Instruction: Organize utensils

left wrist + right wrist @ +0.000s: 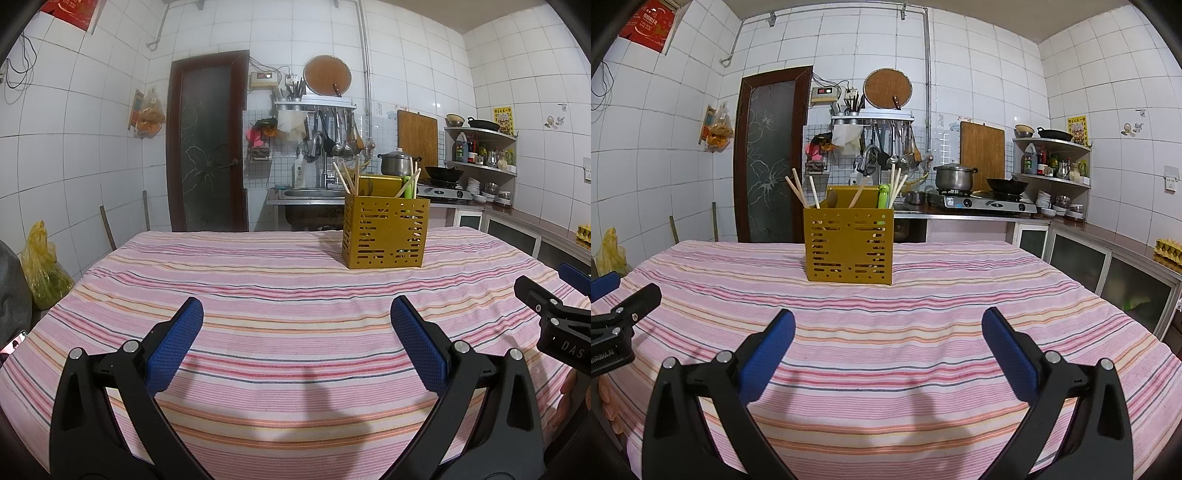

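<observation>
A mustard-yellow slotted utensil holder (384,232) (849,245) stands upright on the far part of the striped tablecloth (280,295) (923,306). Several wooden chopsticks (345,179) (798,192) and a green-handled utensil (407,188) (882,195) stick out of its top. My left gripper (295,314) hovers open over the near cloth, nothing between its blue pads. My right gripper (888,325) is likewise open and empty, well short of the holder. Each gripper shows at the edge of the other's view, the right gripper (550,310) and the left gripper (617,314).
Behind the table are a sink (310,194), a dark door (207,140), a rack of hanging ladles (886,147), a gas stove with a pot (955,177) and a wok (1006,184), and corner shelves (1052,162). A yellow bag (40,269) sits at the left.
</observation>
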`<state>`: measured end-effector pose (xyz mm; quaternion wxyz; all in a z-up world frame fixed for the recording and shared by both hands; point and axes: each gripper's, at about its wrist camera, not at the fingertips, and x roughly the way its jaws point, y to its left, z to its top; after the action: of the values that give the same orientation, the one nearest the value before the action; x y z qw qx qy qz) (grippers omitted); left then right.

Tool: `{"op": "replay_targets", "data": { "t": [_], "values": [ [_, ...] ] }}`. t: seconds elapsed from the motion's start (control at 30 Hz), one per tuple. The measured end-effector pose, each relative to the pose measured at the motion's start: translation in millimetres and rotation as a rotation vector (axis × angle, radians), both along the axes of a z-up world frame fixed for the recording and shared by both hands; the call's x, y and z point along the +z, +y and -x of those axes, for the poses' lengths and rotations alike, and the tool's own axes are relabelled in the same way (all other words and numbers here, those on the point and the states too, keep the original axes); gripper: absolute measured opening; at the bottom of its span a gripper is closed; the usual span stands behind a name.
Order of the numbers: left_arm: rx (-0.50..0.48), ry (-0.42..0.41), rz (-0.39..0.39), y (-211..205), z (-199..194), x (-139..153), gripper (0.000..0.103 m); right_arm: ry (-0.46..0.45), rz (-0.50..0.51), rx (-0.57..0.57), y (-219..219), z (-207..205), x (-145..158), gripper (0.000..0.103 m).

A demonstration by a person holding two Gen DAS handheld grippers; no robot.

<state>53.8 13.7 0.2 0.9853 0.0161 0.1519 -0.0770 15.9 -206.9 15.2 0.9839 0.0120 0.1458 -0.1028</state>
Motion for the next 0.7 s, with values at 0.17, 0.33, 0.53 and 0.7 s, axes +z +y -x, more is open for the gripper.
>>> {"op": "replay_targets", "data": {
  "t": [0.17,0.33,0.53,0.7],
  "values": [
    [0.0,0.0,0.001,0.2,-0.1,0.0,0.098,-0.001,0.0,0.001,-0.7,0.1,0.0,0.099],
    [-0.001,-0.001,0.001,1.9,-1.3,-0.1,0.098,-0.001,0.0,0.001,-0.5,0.3,0.1,0.099],
    [0.0,-0.006,0.004,1.7,-1.0,0.5,0.098,-0.002,0.001,-0.001,-0.6,0.6,0.4,0.099],
    [0.0,-0.013,0.004,1.7,1.3,1.3,0.098,-0.006,0.004,-0.003,-0.7,1.8,1.5,0.099]
  ]
}}
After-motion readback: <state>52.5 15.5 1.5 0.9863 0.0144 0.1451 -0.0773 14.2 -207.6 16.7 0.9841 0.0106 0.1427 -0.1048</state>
